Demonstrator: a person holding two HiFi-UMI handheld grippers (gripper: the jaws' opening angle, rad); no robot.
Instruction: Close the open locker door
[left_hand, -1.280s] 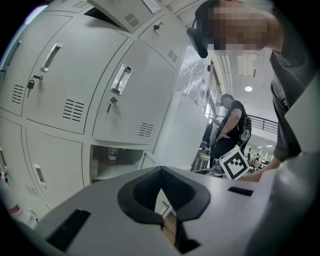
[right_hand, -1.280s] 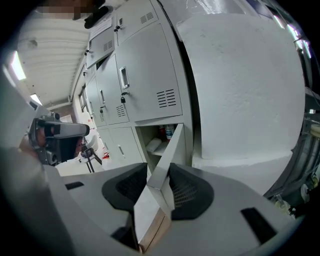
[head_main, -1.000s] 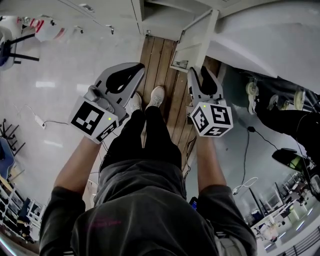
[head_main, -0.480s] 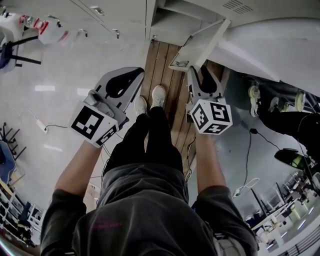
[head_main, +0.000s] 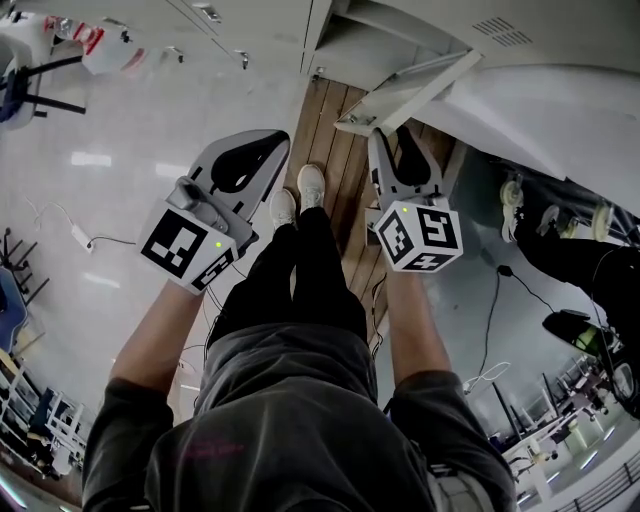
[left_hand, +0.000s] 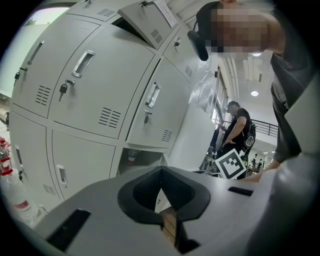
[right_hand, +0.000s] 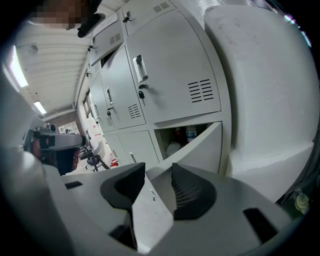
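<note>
The open locker door (head_main: 410, 92) is a grey panel of a bottom-row locker and stands at a slant to the locker front. In the right gripper view the door (right_hand: 200, 145) runs from its hinge side toward me, with bottles in the compartment (right_hand: 181, 135) behind it. My right gripper (head_main: 396, 138) (right_hand: 152, 175) is open, and the door's free edge lies between its fingers. My left gripper (head_main: 278, 145) (left_hand: 161, 172) is shut on nothing and hangs over the pale floor to the left, apart from the lockers.
A wooden floor strip (head_main: 330, 120) runs to the lockers under my feet. A white bulky body (head_main: 540, 100) stands right of the door. Another person (head_main: 570, 240) stands at the right. A cable (head_main: 80, 240) lies on the left floor. An upper locker door (left_hand: 150, 22) hangs ajar.
The locker door has swung from nearly square to the lockers to a shallower slant. My right gripper has moved forward with it. The left gripper has barely moved.
</note>
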